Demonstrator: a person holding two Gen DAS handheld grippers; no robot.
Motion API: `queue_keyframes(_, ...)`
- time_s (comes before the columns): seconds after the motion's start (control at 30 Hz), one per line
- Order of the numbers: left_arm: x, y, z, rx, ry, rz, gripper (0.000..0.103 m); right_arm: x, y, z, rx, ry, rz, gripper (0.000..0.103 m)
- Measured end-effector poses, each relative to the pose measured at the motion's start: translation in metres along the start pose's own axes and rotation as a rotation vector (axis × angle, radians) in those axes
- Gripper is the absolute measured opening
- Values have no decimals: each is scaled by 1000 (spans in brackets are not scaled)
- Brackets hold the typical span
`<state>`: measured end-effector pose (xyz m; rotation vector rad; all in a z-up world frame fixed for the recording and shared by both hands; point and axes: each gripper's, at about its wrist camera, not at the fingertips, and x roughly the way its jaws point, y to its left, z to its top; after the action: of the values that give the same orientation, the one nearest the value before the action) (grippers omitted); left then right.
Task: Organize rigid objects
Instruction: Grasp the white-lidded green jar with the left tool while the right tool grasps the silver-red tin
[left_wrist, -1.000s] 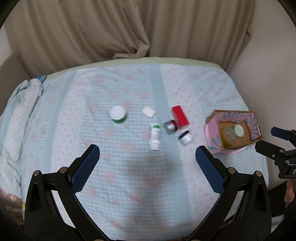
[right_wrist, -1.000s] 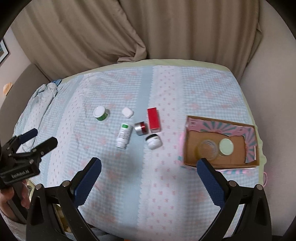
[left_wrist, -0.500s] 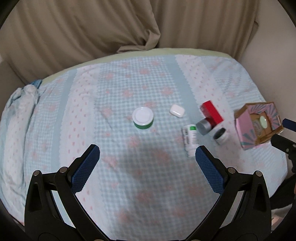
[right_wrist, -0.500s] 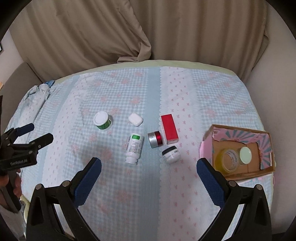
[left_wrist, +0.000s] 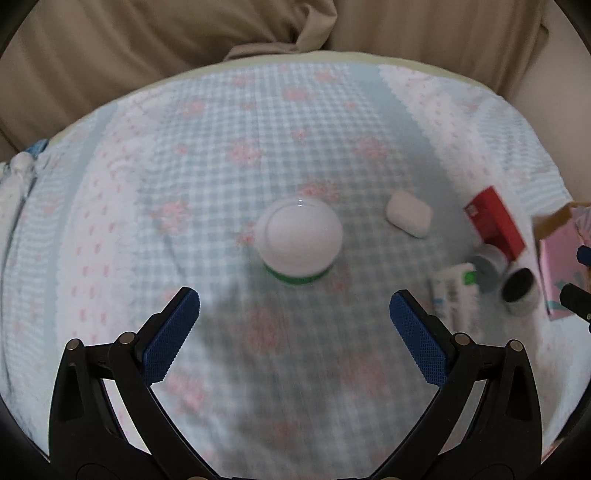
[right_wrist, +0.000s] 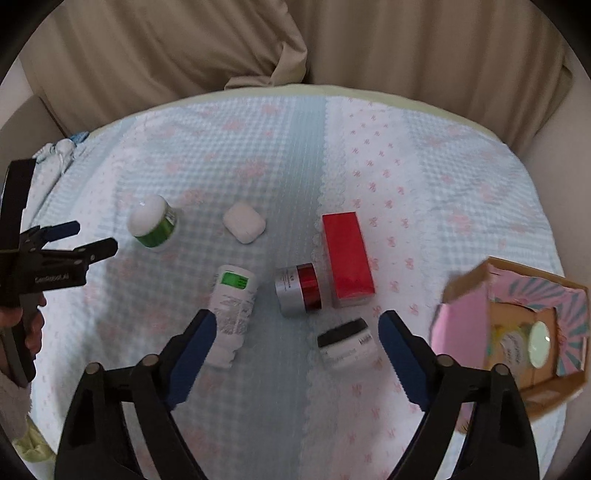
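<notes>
Both tongs gape wide: left tongs (left_wrist: 294, 306) before round green jar (left_wrist: 298, 240), right tongs (right_wrist: 297, 326) over quilted cloth (right_wrist: 258, 147).

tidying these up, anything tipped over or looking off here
Two containers lie on their sides: the white bottle with the green label, and the red-and-silver jar beside the red box. The green jar and black-lidded jar stand upright. The cardboard box looks tilted, one flap bent up. Nothing spilled.
</notes>
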<state>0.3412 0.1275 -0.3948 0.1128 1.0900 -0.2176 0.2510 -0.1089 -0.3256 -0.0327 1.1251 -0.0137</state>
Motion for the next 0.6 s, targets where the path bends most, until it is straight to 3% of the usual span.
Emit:
queue_keyframes(0.2,47,1,6,-7,7,4,101,43,4,2,-42,-14,-7,85)
queue_keyframes(0.3,63,0,7,-4,8,12,98,63,7,3,-72,-2,-4,73)
queue_keyframes(0.47,78,-4,9,2,5,14,96,88,9,3,-97,21,-5,68)
queue_keyframes(0.53,84,-6,11,5,7,14,93,94,8,4,-98,31,3,58)
queue_keyframes(0.6,89,-8,13,9,13,15,86,100,9,4,-106,41,11,55)
